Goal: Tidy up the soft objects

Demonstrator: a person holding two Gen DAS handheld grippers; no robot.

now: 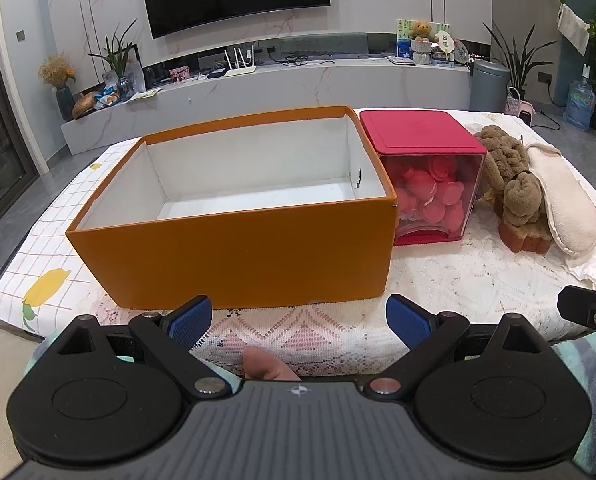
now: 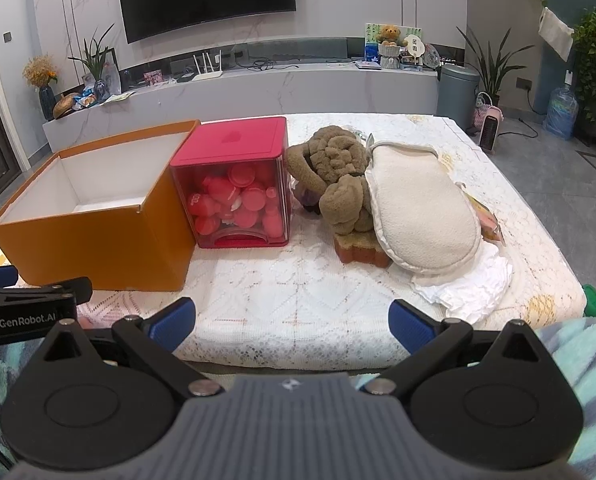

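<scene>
An open orange box [image 1: 233,256] [image 2: 97,240] with a white empty inside stands on the lace-covered table. To its right is a red-lidded clear box [image 1: 430,192] [image 2: 237,204] full of pink puffs. Further right lies a heap of soft things: a brown knotted plush [image 1: 510,172] [image 2: 338,168], a cream mitt [image 1: 566,200] [image 2: 418,212], an orange-brown sponge [image 2: 362,254] and a white cloth [image 2: 466,288]. My left gripper [image 1: 298,320] is open and empty at the near table edge before the orange box. My right gripper [image 2: 291,320] is open and empty before the heap.
The table's near edge [image 2: 289,356] lies just under both grippers. The left gripper body [image 2: 29,304] shows at the left of the right wrist view. A TV console [image 1: 257,80], plants and a grey bin [image 2: 456,92] stand behind the table.
</scene>
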